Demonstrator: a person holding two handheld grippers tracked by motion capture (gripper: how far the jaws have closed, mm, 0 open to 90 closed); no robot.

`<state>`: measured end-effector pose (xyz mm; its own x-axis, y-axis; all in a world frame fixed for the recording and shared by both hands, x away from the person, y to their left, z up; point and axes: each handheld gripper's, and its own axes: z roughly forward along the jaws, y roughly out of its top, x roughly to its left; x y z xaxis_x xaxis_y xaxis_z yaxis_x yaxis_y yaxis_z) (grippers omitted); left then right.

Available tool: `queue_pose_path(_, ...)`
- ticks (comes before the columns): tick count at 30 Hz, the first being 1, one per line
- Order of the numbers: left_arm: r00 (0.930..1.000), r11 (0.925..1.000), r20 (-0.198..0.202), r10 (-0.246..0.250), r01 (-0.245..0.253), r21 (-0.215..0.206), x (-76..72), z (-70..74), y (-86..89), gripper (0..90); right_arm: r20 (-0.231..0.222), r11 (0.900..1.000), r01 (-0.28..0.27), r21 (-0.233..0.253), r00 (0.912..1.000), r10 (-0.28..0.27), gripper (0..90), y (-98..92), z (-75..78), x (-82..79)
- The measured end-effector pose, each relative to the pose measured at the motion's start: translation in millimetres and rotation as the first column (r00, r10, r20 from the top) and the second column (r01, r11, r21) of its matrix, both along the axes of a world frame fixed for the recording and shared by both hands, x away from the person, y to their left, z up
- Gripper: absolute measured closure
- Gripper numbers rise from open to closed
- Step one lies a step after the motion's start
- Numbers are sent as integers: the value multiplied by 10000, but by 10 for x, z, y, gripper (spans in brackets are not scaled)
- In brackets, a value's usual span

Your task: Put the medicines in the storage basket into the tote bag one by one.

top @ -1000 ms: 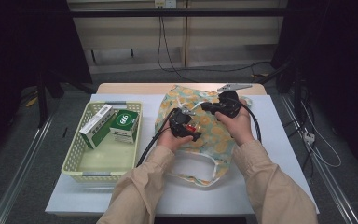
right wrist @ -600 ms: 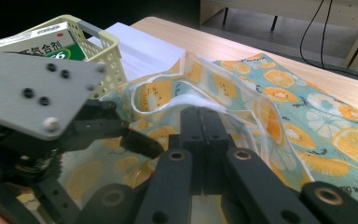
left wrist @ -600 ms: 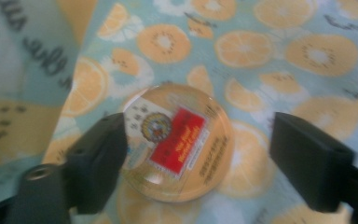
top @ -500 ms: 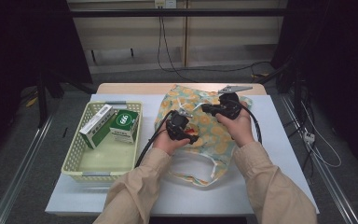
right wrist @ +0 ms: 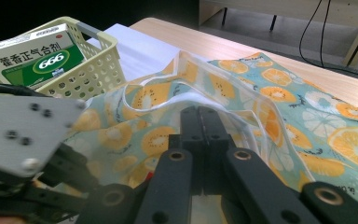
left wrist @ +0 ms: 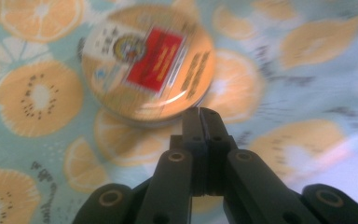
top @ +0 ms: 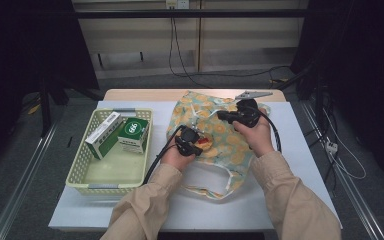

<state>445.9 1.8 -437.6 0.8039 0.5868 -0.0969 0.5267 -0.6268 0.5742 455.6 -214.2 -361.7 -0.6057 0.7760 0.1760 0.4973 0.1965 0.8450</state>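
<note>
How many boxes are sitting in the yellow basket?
2. A white box lies at the far left of the basket, and a green and white box lies right beside it. The basket's near half looks bare, so probably none are hidden.

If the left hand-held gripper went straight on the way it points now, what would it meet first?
Probably the round tin lying on the fruit-print bag: the left hand-held gripper, jaws together, points at its near rim. Blur leaves the depth unclear.
</note>
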Motion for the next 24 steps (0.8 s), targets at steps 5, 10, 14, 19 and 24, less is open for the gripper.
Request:
queue_pose_path(5, 9966, 9943, 302, 765, -740, -774, 164, -100, -12, 883, -34, 10000, 7, 75, 10000, -7, 900, -11, 6, -2)
queue_pose_path(10, 9908, 9865, 607, 1207, -1129, -1189, 291, -143, -47, 900, -88, 10000, -52, 5, 9999, 52, 900, 2, -12, 2)
queue_pose_path(14, 9896, 9805, 524, 1342, -1249, -1519, 317, -147, -39, 900, -97, 10000, -57, -44, 9999, 57, 900, -2, -12, 0)
queue_pose_path(19, 9908, 9783, 401, 1292, -1208, -1683, 282, -92, -37, 899, -126, 10000, -39, -36, 9999, 39, 900, -5, -27, -6)
queue_pose_path(24, 9947, 9818, 386, 951, -873, -1689, 190, 47, -21, 751, -114, 9999, -115, -57, 9999, 114, 900, 26, -23, -24)
